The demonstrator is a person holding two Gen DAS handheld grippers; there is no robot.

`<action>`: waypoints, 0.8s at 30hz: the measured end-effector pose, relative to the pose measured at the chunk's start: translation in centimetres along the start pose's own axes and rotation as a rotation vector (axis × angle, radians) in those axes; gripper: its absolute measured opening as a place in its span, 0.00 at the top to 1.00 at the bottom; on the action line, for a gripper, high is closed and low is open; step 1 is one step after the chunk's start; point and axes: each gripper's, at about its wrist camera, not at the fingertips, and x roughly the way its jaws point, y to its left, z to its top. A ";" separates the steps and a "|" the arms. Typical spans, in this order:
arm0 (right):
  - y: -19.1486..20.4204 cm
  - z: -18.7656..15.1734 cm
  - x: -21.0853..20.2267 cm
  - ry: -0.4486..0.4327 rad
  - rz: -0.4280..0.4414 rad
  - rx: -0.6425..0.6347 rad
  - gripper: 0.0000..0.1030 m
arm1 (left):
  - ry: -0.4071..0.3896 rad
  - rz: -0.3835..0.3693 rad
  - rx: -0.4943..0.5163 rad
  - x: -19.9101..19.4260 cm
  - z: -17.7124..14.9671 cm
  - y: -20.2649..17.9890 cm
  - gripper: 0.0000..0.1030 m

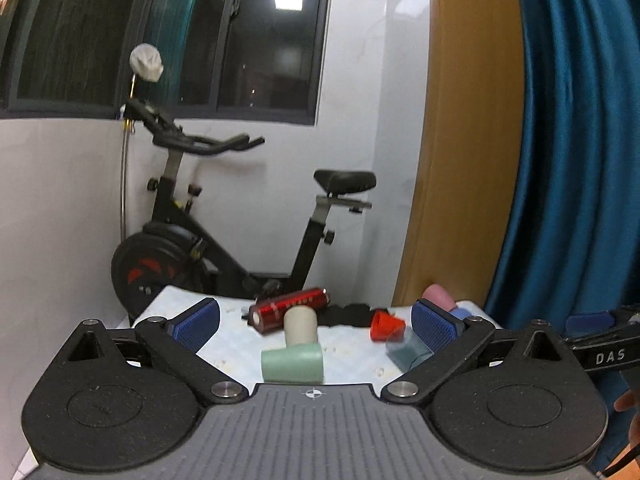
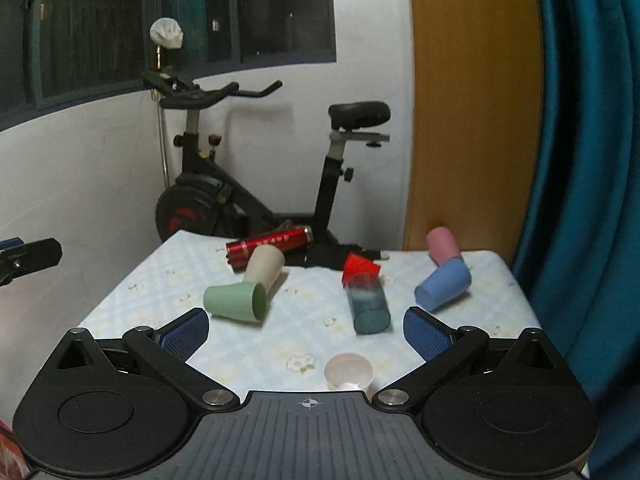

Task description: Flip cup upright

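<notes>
both the left gripper [image 1: 316, 326] and right gripper [image 2: 306, 330] were held wide apart, nothing gripped; the green cup [image 2: 236, 302] was seen lying sideways on the table [image 2: 168, 280], touching a beige cup [image 2: 264, 266].

Your right gripper [image 2: 306, 330] hangs wide open above bare tablecloth [image 2: 168, 280]. Green cup [image 2: 234, 302] and teal cup [image 2: 370, 308] flank that lane; the white cup [image 2: 349, 372] stands upright just below it. Beige cup [image 2: 264, 266] touches the red can [image 2: 268, 246] behind
</notes>
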 end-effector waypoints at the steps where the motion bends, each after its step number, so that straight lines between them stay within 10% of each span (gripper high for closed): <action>1: 0.0 0.1 -0.2 0.001 0.000 0.002 0.00 | -0.010 0.000 0.001 -0.1 0.1 -0.1 0.00; 24: -0.4 0.5 -3.1 -0.124 -0.062 -0.015 0.00 | -0.080 0.032 0.041 -0.8 0.3 -1.7 0.00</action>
